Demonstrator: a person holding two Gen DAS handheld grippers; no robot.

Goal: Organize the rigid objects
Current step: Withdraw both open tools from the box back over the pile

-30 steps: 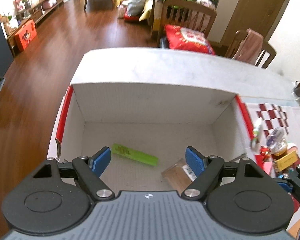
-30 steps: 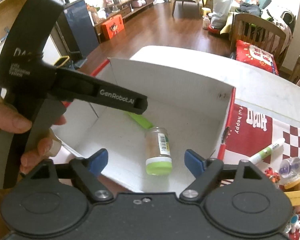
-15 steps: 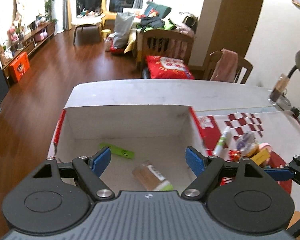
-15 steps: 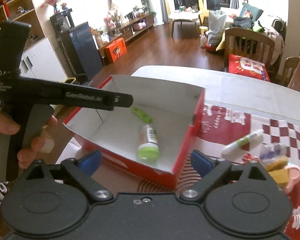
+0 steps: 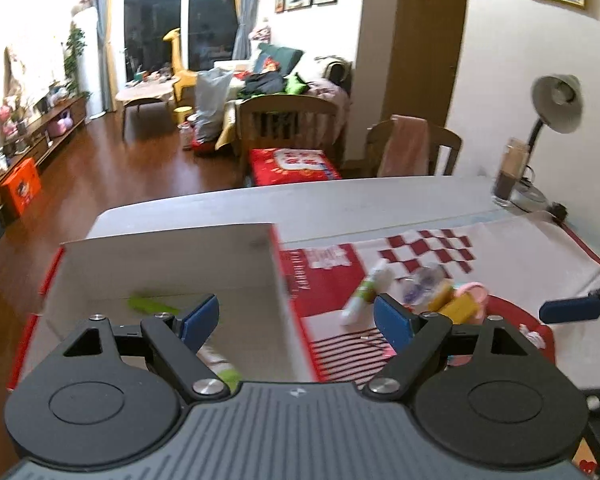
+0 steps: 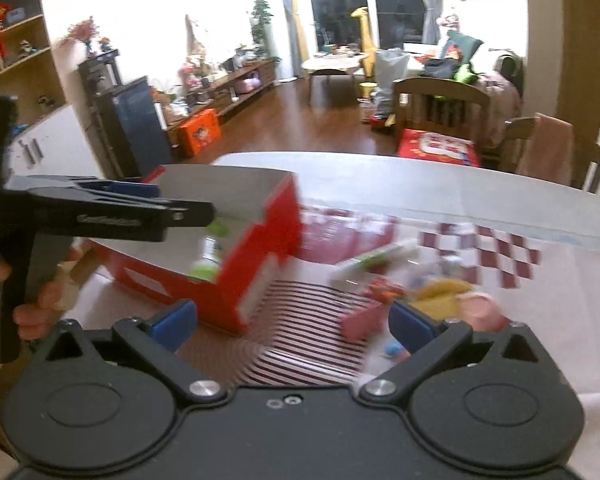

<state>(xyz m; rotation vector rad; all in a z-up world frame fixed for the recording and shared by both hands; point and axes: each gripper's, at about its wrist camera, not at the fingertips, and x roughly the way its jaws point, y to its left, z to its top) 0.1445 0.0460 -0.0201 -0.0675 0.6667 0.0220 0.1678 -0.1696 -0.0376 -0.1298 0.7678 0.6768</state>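
Note:
A red cardboard box (image 5: 284, 276) with a white inside sits on the table's left; it also shows in the right wrist view (image 6: 256, 248). Inside lie a green flat stick (image 5: 148, 304) and a green-capped bottle (image 6: 206, 258). A white-green marker (image 5: 366, 292) and a pile of small items (image 5: 456, 300) lie on the red-white cloth to the right; the pile also shows in the right wrist view (image 6: 440, 292). My left gripper (image 5: 296, 318) is open and empty above the box's right wall. My right gripper (image 6: 294, 322) is open and empty, between box and pile.
A desk lamp (image 5: 556, 108) and a glass (image 5: 508, 176) stand at the table's far right. Wooden chairs (image 5: 412, 148) stand behind the table. My left gripper's body (image 6: 100, 216) crosses the left of the right wrist view.
Both grippers have pulled back from the box and swung right toward the pile on the cloth. Both stay open and empty.

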